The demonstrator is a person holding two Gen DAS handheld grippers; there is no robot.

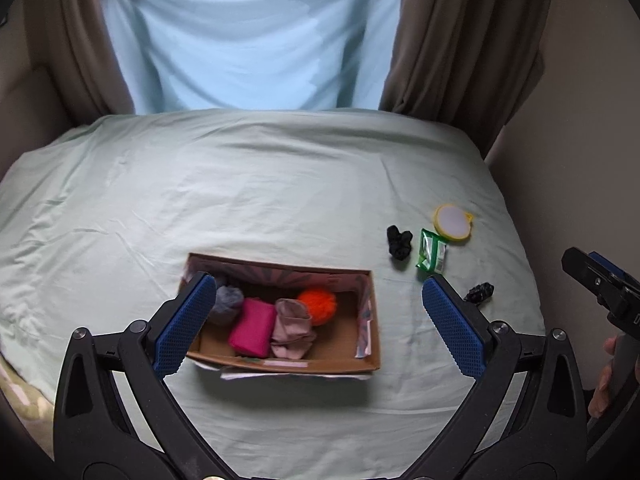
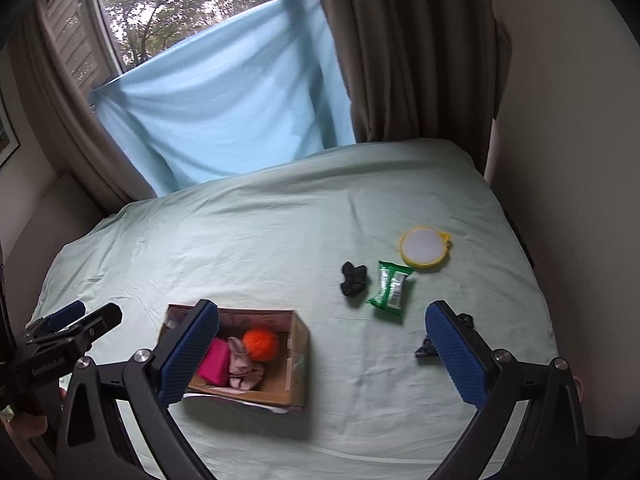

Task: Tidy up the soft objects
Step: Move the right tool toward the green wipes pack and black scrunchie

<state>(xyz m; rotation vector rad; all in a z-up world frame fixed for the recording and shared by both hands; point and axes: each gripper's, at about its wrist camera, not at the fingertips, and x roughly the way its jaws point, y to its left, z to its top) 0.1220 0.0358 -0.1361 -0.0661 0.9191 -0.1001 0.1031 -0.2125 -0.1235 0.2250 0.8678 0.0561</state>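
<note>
A cardboard box [image 1: 368,312] [image 2: 298,360] sits on the bed. It holds an orange pom-pom [image 1: 319,303] [image 2: 261,344], a magenta folded cloth [image 1: 253,333] [image 2: 215,367], pale pink socks [image 1: 292,330] [image 2: 243,368] and a grey ball [image 1: 227,303]. On the sheet to the right lie a black scrunchie [image 1: 399,243] [image 2: 353,278] and a small black cloth [image 1: 479,293] [image 2: 464,320]. My left gripper [image 1: 316,324] is open and empty above the box. My right gripper [image 2: 320,360] is open and empty, right of the box; it also shows in the left wrist view [image 1: 600,280].
A green wipes packet [image 1: 432,251] [image 2: 391,288] and a round yellow-rimmed mirror [image 1: 453,224] [image 2: 425,247] lie on the pale green sheet [image 1: 240,200] at right. Brown curtains and a light blue cloth hang behind the bed. A wall runs along the right edge.
</note>
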